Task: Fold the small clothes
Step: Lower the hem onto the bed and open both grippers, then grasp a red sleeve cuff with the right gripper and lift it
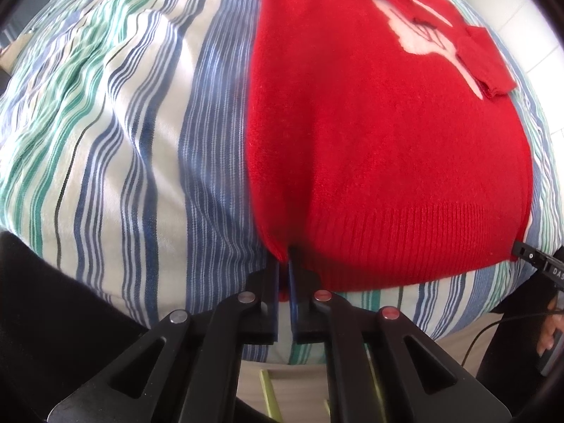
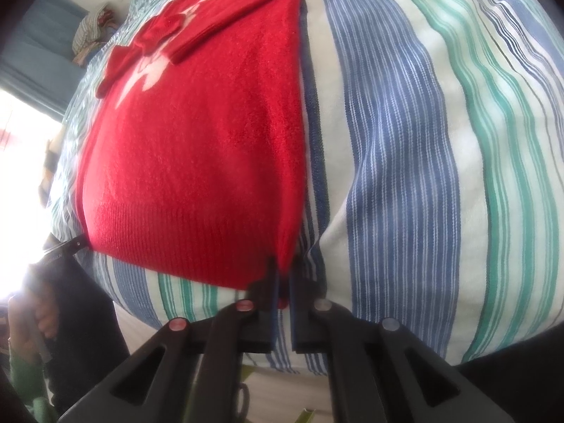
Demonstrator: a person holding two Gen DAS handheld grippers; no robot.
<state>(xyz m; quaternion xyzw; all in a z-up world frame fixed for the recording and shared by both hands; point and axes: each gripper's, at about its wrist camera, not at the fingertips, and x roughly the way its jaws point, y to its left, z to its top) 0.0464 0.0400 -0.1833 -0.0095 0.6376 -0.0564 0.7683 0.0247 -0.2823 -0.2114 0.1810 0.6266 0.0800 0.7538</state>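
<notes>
A small red knit sweater with a white motif lies on a striped bedspread, its sleeves folded across the chest. My left gripper is shut on the sweater's near left hem corner. My right gripper is shut on the near right hem corner of the sweater. The right gripper's tip shows at the sweater's other corner in the left wrist view. The left gripper's tip shows likewise in the right wrist view.
The striped bedspread covers the bed all around the sweater. A pile of striped cloth lies at the far end by a blue curtain. The bed's near edge and a pale floor lie just below the grippers.
</notes>
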